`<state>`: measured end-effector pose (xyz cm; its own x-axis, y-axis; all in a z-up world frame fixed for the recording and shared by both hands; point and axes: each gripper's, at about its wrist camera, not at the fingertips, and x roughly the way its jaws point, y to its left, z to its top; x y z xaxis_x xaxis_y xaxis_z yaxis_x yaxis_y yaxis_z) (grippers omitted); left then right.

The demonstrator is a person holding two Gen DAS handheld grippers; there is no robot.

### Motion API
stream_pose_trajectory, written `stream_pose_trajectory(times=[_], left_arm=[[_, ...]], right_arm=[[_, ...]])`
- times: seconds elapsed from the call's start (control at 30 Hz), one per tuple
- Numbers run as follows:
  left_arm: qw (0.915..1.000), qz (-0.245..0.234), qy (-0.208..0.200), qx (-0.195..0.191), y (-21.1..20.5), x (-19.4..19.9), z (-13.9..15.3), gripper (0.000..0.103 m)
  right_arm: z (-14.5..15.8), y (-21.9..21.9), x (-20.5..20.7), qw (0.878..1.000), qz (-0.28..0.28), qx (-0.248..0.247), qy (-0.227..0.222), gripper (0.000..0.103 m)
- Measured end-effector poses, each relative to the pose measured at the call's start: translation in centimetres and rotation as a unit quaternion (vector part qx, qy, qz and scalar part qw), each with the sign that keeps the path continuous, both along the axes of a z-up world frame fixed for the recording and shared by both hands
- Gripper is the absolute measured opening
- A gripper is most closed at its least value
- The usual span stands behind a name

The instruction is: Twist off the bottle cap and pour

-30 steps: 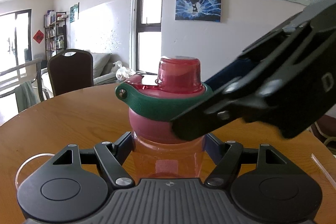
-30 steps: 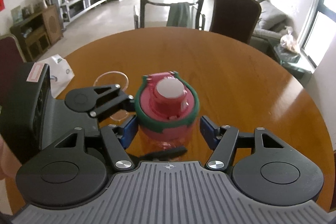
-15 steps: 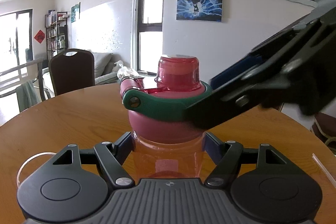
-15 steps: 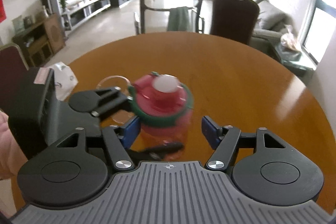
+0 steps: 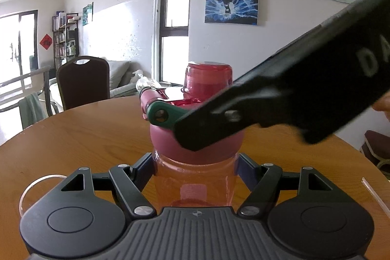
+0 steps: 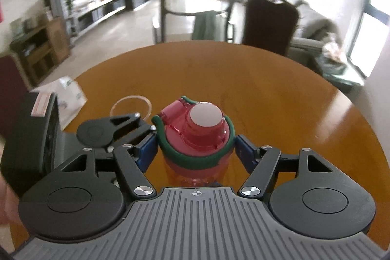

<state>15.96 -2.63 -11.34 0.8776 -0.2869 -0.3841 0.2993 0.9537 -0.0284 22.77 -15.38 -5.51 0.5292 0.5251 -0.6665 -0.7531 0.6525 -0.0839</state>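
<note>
An orange see-through bottle (image 5: 195, 187) stands on the round wooden table (image 5: 85, 133). My left gripper (image 5: 196, 169) is shut on its body just under the pink cap (image 5: 195, 150), which carries a green carry loop (image 5: 158, 115). My right gripper (image 6: 195, 150) comes down from above, its blue pads (image 6: 147, 152) pressed against the cap (image 6: 197, 135) at the green loop (image 6: 195, 158). In the left wrist view the right gripper's black finger (image 5: 243, 118) crosses in front of the cap. Whether the cap has lifted from the neck is hidden.
A clear glass rim (image 6: 131, 106) (image 5: 36, 187) sits on the table beside the left gripper (image 6: 107, 133). A white paper bag (image 6: 70, 94) lies at the table's left edge. A dark chair (image 6: 268, 23) stands beyond the far edge.
The cap has turned: its green loop pivot and pink hinge swung round toward the front in the left wrist view. The right gripper came lower and closer onto the cap.
</note>
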Motion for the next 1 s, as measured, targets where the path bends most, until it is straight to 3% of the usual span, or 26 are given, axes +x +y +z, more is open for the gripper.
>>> stream_pose_trajectory(times=[0.13, 0.23, 0.33, 0.53, 0.7, 0.8, 1.0], left_arm=[[1.0000, 0.003, 0.001, -0.004, 0.1, 0.0, 0.0, 0.071], [1.0000, 0.006, 0.001, -0.005, 0.1, -0.1, 0.0, 0.071], [1.0000, 0.006, -0.001, -0.001, -0.2, -0.4, 0.0, 0.071], [1.0000, 0.009, -0.001, -0.002, -0.2, -0.4, 0.0, 0.072], [0.9999, 0.011, -0.001, -0.001, -0.2, -0.5, -0.2, 0.072], [0.9999, 0.011, -0.001, 0.000, -0.3, -0.5, -0.3, 0.072], [0.9999, 0.007, 0.004, -0.012, -0.1, -0.4, -0.4, 0.072]], right_arm=[[-0.1, -0.9, -0.1, 1.000, -0.011, -0.014, -0.003, 0.075], [-0.2, -2.1, 0.1, 0.998, -0.053, -0.031, -0.018, 0.067], [0.7, -3.2, 0.4, 0.997, -0.066, 0.024, 0.023, 0.067], [1.6, -0.6, -0.9, 0.994, -0.070, 0.071, 0.032, 0.083], [0.7, 2.4, -0.7, 0.993, -0.099, 0.055, 0.030, 0.085], [0.3, 3.2, -0.5, 0.993, -0.114, 0.036, 0.026, 0.081], [0.4, 2.1, -0.5, 0.995, -0.090, 0.025, 0.025, 0.079]])
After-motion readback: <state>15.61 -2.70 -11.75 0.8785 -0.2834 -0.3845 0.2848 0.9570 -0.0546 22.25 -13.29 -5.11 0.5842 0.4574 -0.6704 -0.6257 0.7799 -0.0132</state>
